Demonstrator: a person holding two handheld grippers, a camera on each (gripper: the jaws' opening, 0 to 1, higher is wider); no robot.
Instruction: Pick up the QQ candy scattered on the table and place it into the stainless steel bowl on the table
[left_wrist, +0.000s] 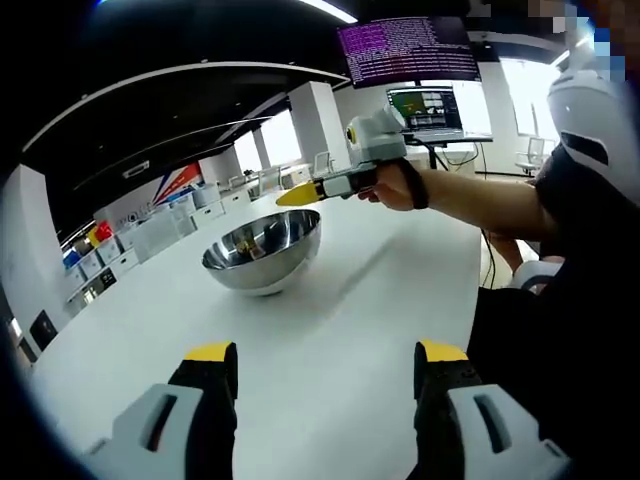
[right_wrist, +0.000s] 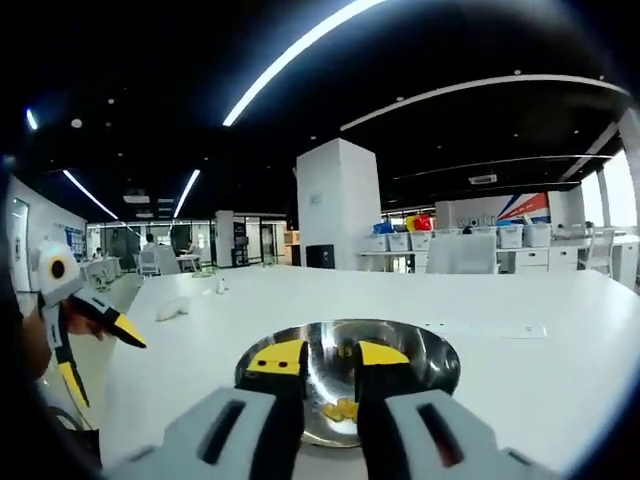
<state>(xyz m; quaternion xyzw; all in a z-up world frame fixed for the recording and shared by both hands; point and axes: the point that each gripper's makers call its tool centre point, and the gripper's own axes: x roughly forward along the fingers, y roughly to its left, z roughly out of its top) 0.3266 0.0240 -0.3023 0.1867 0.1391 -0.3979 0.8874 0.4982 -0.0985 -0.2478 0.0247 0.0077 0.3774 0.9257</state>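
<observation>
The stainless steel bowl (left_wrist: 265, 250) (right_wrist: 440, 365) stands on the white table (left_wrist: 330, 330) (right_wrist: 560, 380). A few yellow candies (right_wrist: 340, 408) lie in its bottom. My right gripper (right_wrist: 331, 356) hangs just over the near rim of the bowl, jaws a narrow gap apart with nothing gripped between them. A hand holds that right gripper (left_wrist: 300, 193) above the bowl's far side in the left gripper view. My left gripper (left_wrist: 325, 355) is open wide and empty, low over bare table short of the bowl. The left gripper (right_wrist: 100, 350) also appears at the left edge, jaws spread.
A person (left_wrist: 570, 260) stands at the table's right edge. Monitors (left_wrist: 410, 50) and a laptop (left_wrist: 435, 110) stand behind. A small white object (right_wrist: 175, 308) lies far left on the table, a flat label (right_wrist: 500, 330) beyond the bowl. Storage bins (left_wrist: 110, 250) line the room's side.
</observation>
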